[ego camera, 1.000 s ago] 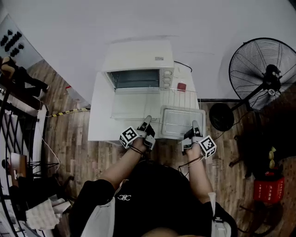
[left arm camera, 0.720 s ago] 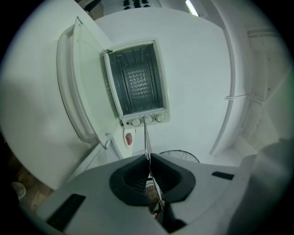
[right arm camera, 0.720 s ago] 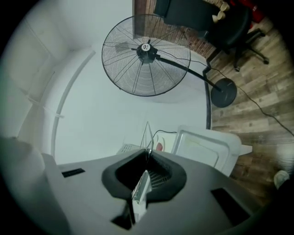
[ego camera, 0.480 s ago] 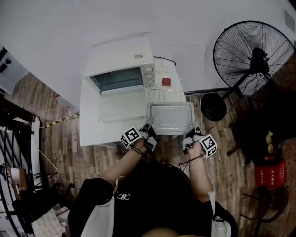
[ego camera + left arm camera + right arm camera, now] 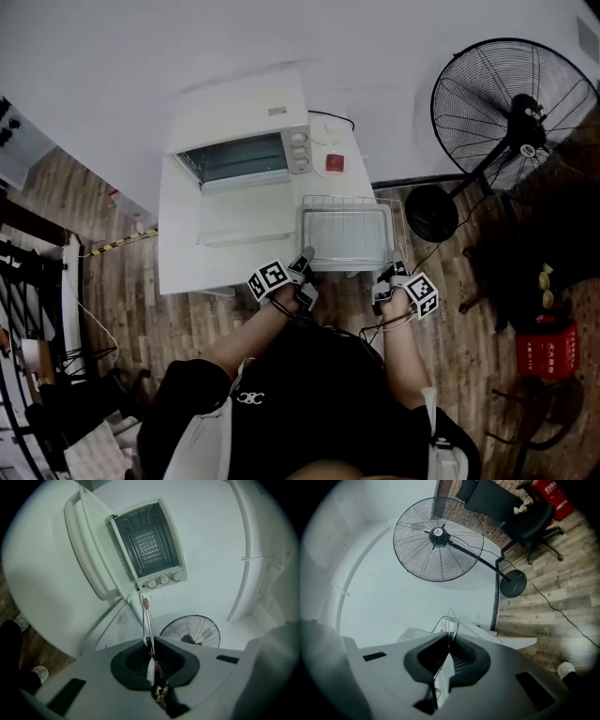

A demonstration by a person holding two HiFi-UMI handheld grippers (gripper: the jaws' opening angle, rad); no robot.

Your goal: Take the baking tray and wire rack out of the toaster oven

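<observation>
The white toaster oven (image 5: 239, 122) stands at the back of a white table (image 5: 178, 253), its door (image 5: 246, 214) folded down and its cavity (image 5: 145, 545) empty. The wire rack (image 5: 349, 199) is outside the oven, over the table's right end beside the door, and the silver baking tray (image 5: 347, 234) lies on it. My left gripper (image 5: 305, 262) is shut on the rack's near left corner; thin wires (image 5: 145, 616) run out from between its jaws (image 5: 151, 656). My right gripper (image 5: 394, 271) is shut on the near right corner, with a wire (image 5: 451, 620) pinched in it (image 5: 447, 651).
A large black standing fan (image 5: 511, 103) is right of the table, its round base (image 5: 433, 214) close to the rack's right side. A small red object (image 5: 334, 162) lies on the table behind the rack. A black office chair (image 5: 506, 506) and a red box (image 5: 546, 352) are further right.
Both grippers have drawn the rack and tray back toward me and lower, clear of the oven door. Both stay shut on the rack's near edge.
</observation>
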